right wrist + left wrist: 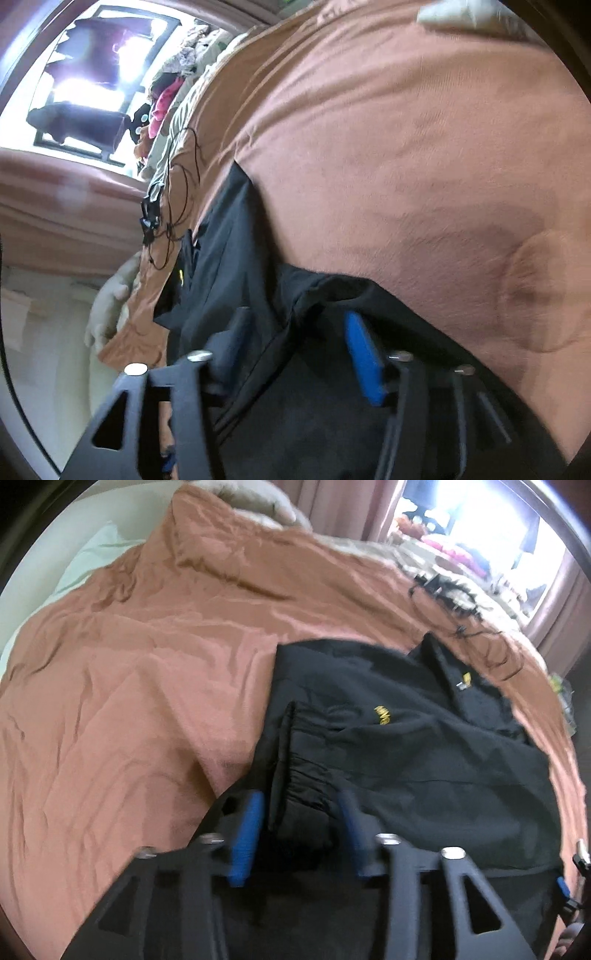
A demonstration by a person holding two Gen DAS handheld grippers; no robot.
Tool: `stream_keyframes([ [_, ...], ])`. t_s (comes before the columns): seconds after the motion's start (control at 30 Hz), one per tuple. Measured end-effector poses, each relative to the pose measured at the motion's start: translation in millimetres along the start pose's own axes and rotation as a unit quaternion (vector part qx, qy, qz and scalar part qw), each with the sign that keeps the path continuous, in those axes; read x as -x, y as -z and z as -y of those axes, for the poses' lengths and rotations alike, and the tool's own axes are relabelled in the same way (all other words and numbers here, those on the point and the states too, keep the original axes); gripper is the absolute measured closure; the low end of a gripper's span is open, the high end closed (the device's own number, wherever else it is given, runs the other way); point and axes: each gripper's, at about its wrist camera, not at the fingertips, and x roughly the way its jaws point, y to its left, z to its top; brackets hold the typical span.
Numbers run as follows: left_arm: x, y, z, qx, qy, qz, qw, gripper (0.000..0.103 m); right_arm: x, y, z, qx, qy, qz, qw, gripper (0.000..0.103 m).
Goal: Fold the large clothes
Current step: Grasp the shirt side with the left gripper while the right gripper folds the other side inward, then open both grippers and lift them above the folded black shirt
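Nearest: my left gripper (299, 827), jaws apart, straddling the black jacket (406, 746) cuff, not pinching. My right gripper (295, 350), likewise apart over its hem. Jacket lies on the rust bedspread (147, 672). Advice: square edges before pressing. Beyond jacket: black cable (461, 627).

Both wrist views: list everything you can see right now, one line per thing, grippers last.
black jacket: one, black with small yellow lettering, lying on the bedspread, partly folded.
bedspread: one, rust orange, wrinkled, covering the bed.
cable: one tangle, black, far edge of the bed.
curtain: pink, beside the bright window.
clutter pile: mixed colours, near the window, too blurred to itemise.
left gripper: black with blue pads, jaws open, jacket fabric between them.
right gripper: same make, jaws open over jacket fabric.
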Motion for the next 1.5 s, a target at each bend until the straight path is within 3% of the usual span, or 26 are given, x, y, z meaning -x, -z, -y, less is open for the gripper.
stream_keyframes([
  [0.13, 39, 11, 0, -0.014, 0.015, 0.038, 0.9991, 0.041, 19, 7, -5, 0.02, -0.003, -0.002, 1.0, 0.041],
  [0.3, 77, 32, -2, -0.017, 0.044, 0.05, 0.9976, 0.041, 48, 22, -16, 0.056, 0.008, 0.014, 0.998, 0.041],
  [0.5, 131, 70, -10, -0.01, 0.052, 0.076, 0.9957, 0.04, 94, 48, -19, 0.092, 0.019, 0.042, 0.995, 0.04],
  [0.67, 168, 103, -21, -0.009, 0.073, 0.072, 0.9947, 0.04, 141, 82, -12, 0.118, 0.012, 0.059, 0.991, 0.04],
  [0.97, 235, 152, -53, -0.031, 0.073, 0.081, 0.9936, 0.04, 231, 119, 5, 0.168, -0.017, 0.066, 0.983, 0.037],
  [1.1, 260, 172, -69, -0.024, 0.078, 0.093, 0.9923, 0.03, 270, 131, 13, 0.197, -0.019, 0.07, 0.978, 0.036],
  [1.27, 284, 198, -84, -0.016, 0.085, 0.108, 0.9904, 0.01, 309, 147, 23, 0.228, -0.02, 0.085, 0.97, 0.003],
  [1.33, 293, 210, -89, -0.014, 0.089, 0.117, 0.9891, 0.003, 317, 154, 30, 0.236, -0.023, 0.079, 0.968, 0.0],
  [1.5, 304, 235, -105, -0.009, 0.094, 0.114, 0.989, 0.001, 333, 171, 62, 0.244, -0.022, 0.067, 0.967, 0.0],
])
